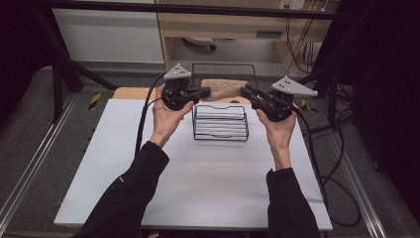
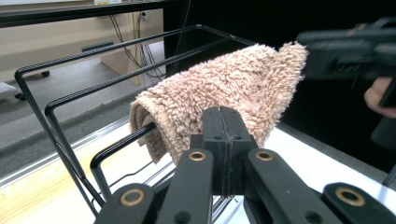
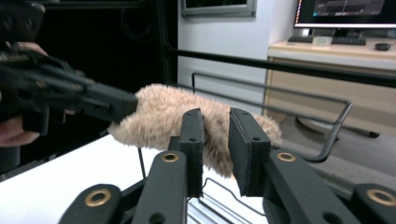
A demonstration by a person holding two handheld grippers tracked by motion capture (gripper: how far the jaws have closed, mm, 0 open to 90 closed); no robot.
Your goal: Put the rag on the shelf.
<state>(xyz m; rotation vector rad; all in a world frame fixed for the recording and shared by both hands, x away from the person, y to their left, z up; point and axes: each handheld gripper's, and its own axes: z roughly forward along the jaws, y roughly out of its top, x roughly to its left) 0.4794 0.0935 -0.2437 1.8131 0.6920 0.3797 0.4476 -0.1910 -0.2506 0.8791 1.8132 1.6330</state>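
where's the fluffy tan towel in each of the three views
High view: the fluffy tan towel sits top centre, draped over the black wire rack, between the two grippers.
Left gripper view: centre, hanging over a rack bar just beyond the closed jaws.
Right gripper view: centre-left, behind the parted jaws.
Shared landmark: the black wire rack's bars run under or behind the towel in all three.

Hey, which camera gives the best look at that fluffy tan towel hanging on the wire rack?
The left gripper view: the towel is large, sharp and draped over a rack bar. The right gripper view shows it partly behind the jaws. The high view shows it small, between both grippers.
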